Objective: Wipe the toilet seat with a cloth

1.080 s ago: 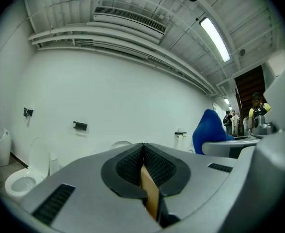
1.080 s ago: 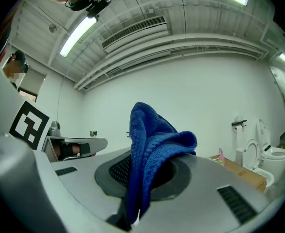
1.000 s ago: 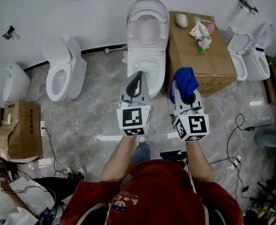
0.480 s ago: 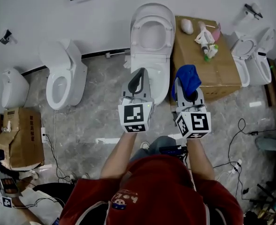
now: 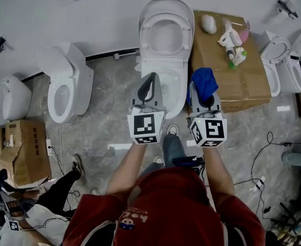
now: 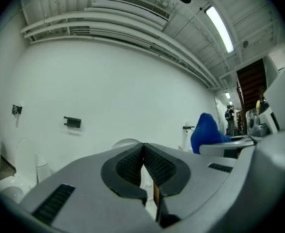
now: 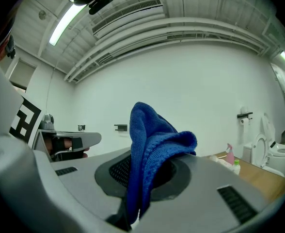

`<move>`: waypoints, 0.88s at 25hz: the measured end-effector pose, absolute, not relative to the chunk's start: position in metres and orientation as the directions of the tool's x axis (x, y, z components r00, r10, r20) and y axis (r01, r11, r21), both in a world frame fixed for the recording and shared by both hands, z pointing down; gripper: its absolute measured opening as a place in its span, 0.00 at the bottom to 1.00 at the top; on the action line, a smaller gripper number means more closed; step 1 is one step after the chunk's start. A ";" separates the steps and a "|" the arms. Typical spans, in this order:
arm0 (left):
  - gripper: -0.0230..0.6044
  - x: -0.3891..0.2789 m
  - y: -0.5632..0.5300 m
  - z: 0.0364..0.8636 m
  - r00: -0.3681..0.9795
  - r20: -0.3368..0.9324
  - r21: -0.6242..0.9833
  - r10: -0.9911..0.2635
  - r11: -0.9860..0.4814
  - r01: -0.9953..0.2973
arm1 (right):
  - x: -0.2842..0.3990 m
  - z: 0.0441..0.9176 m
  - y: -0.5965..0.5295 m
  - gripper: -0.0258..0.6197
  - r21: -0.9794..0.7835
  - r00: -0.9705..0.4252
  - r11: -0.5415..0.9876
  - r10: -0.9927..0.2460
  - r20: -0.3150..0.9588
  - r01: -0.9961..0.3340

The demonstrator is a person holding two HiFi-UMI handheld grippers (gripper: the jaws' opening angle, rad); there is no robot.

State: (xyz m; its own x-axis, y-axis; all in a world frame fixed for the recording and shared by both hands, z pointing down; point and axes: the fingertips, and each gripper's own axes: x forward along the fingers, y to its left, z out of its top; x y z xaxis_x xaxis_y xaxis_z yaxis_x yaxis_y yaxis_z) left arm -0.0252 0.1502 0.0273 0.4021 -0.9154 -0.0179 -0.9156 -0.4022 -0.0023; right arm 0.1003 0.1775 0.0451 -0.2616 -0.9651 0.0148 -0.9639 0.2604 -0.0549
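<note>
**Left hand-held gripper.** My left hand-held gripper is clenched. In the left gripper view the two ribbed black pads meet along one line, and nothing lies between them. In the head view its tips point toward the white toilet and overlap the front of the toilet's body.

**Right hand-held gripper.** My right hand-held gripper is grasping the blue cloth. In the right gripper view the pads press on the cloth, which stands up out of the jaws and folds over to the right at its top. The left gripper view shows the same cloth as a blue peak beside me, to the right.

**Position of the task items.**
- The cloth is held just right of the toilet, level with its front, over the near edge of a cardboard box.
- The toilet seat lies beyond both sets of jaw tips. Its ring shows all round, and the cloth is not on it.

**Surroundings.**
- The cardboard box stands just beside the toilet, on its right. On its far part are a white rounded object and some bottles.
- A second toilet stands to the left, well apart, and a third toilet to the right of the box.
- The floor is grey marbled tile.
</note>
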 end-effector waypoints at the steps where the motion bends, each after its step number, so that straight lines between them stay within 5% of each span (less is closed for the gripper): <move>1: 0.06 -0.021 0.127 0.037 0.397 -0.020 -0.006 -0.918 -0.397 -0.918 | 0.105 0.058 0.152 0.13 -0.056 -0.264 0.262 -0.964 0.025 -0.963; 13: 0.06 0.020 -0.083 0.153 0.344 -0.008 0.021 -0.939 -0.344 -0.939 | 0.131 0.204 -0.075 0.13 -0.027 -0.319 0.318 -0.941 0.110 -0.948; 22: 0.06 -0.021 -0.188 0.328 0.321 0.063 0.064 -0.945 -0.317 -0.946 | 0.103 0.428 -0.204 0.13 -0.062 -0.248 0.241 -0.945 0.212 -0.969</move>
State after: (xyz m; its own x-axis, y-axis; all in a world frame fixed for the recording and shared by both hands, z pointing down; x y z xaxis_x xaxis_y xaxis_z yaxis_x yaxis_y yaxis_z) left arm -0.0209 -0.1877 0.3277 0.3211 -0.9450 0.0628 -0.9462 -0.3173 0.0638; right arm 0.1035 -0.2037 0.4282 -0.2485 -0.9452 0.2117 -0.9686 0.2407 -0.0621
